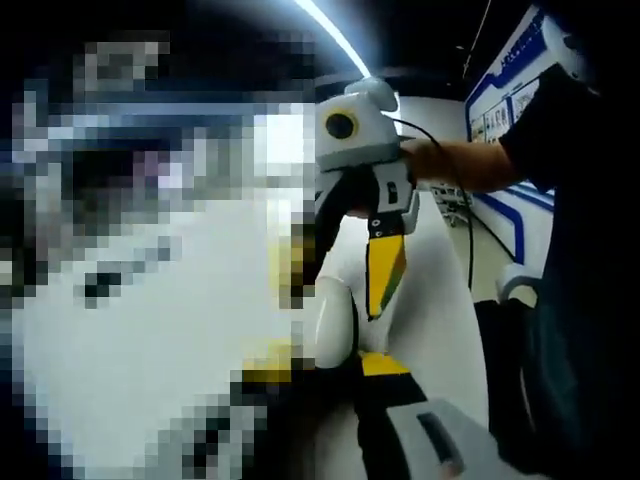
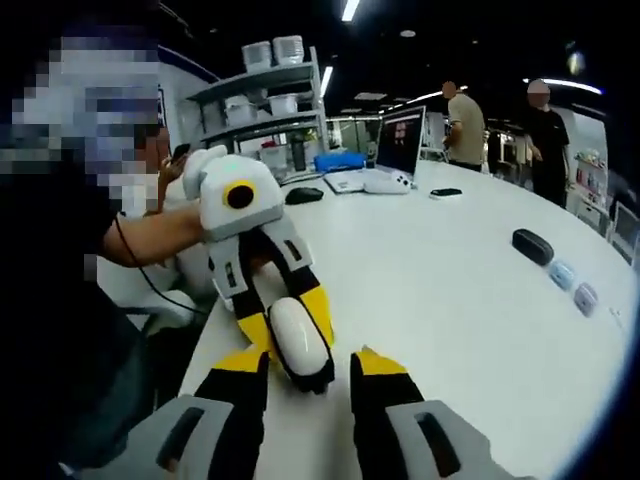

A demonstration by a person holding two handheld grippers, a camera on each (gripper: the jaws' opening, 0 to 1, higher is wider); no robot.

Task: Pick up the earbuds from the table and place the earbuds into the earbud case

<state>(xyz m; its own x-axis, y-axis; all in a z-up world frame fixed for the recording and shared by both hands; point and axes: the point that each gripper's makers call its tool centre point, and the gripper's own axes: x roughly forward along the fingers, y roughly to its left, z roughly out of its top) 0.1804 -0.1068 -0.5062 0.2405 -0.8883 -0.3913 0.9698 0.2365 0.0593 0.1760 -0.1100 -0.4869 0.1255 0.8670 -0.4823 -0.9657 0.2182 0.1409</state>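
Right gripper view puts the broad white round table [image 2: 470, 290] ahead of your jaws. Your left gripper [image 2: 290, 345] reaches in from the left, its yellow-tipped jaws clamped on the glossy white oval earbud case [image 2: 298, 340], just beyond your right gripper [image 2: 310, 385], whose black-and-yellow jaws stand apart around nothing.
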